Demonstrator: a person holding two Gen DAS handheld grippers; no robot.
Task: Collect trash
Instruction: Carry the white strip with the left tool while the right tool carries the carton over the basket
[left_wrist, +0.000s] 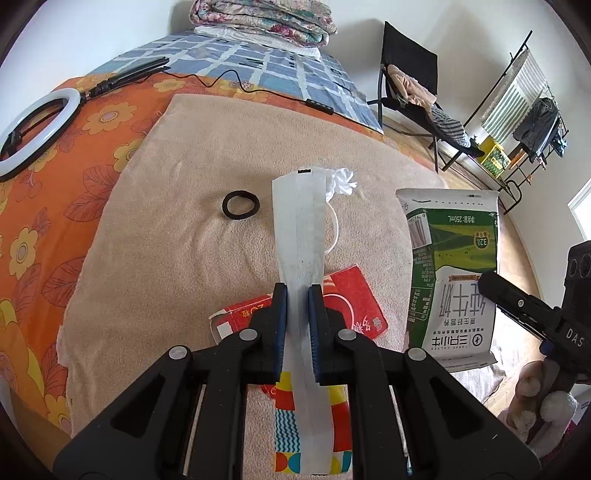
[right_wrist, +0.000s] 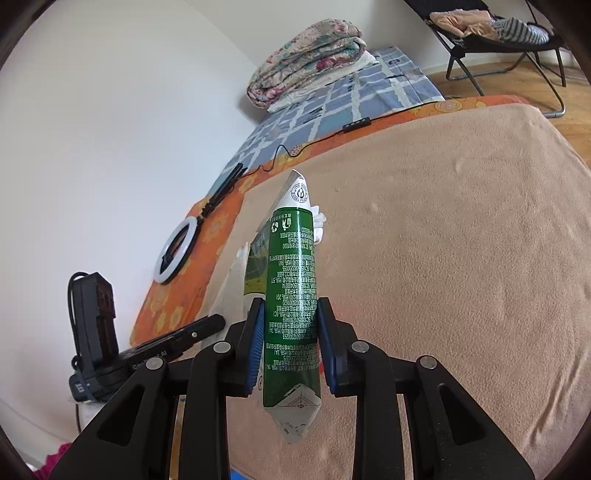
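black linkage arms fill the bottom of the left wrist view, and the left gripper (left_wrist: 297, 295) has its blue pads pressed together on a flattened white paper wrapper with a colourful patterned print (left_wrist: 301, 236), which runs up between the pads and stands clear of the bed. just beyond and under it lies a flattened red cardboard box (left_wrist: 354, 306) on the beige fleece blanket (left_wrist: 155, 266). farther out on the blanket sit a black hair tie ring (left_wrist: 241, 205), a crumpled white tissue (left_wrist: 341, 181) and a thin white ring (left_wrist: 334, 229), partly hidden behind the wrapper.

the right gripper (right_wrist: 291, 314) is clamped on a flattened green-and-white milk carton (right_wrist: 293, 280) — pads on both of its narrow sides, the carton lifted off the blanket and pointing away from the camera. from the left wrist view the same carton shows its broad printed face at the right, with the other gripper's black body and a hand (left_wrist: 546, 398) low in the corner.

outward again — an orange floral bedsheet (left_wrist: 44, 229) with a white ring light (left_wrist: 37, 129) lying on it, a blue checked cover (left_wrist: 258, 70), a folded floral quilt (left_wrist: 266, 18) at the head of the bed, and a black folding chair (left_wrist: 410, 74) piled with clothes on the wooden floor.
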